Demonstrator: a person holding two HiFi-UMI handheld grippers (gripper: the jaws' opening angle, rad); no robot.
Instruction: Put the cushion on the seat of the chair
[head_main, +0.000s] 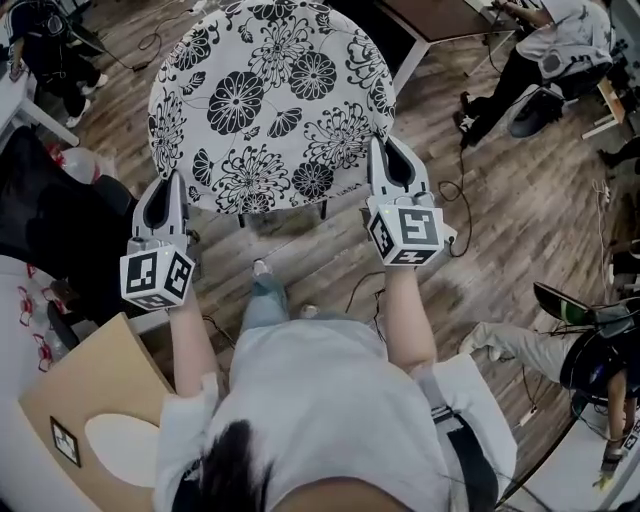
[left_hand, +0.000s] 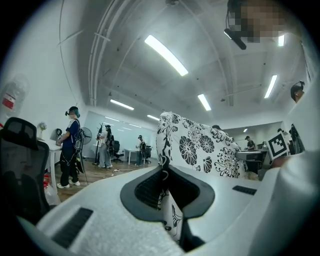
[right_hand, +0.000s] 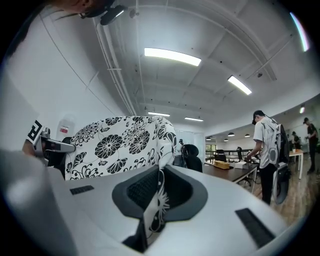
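While patterned side up, cushion roundish, no marked long axis.

Nothing here spells out a word or a number. Black-and-white square markers sit on the cube of the left gripper and on the cube of the right gripper. One more rides the brown board. The red label on the white container is too small to read.

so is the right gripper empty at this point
No, the right gripper is shut on the edge of the floral cushion, with the fabric pinched between its jaws.
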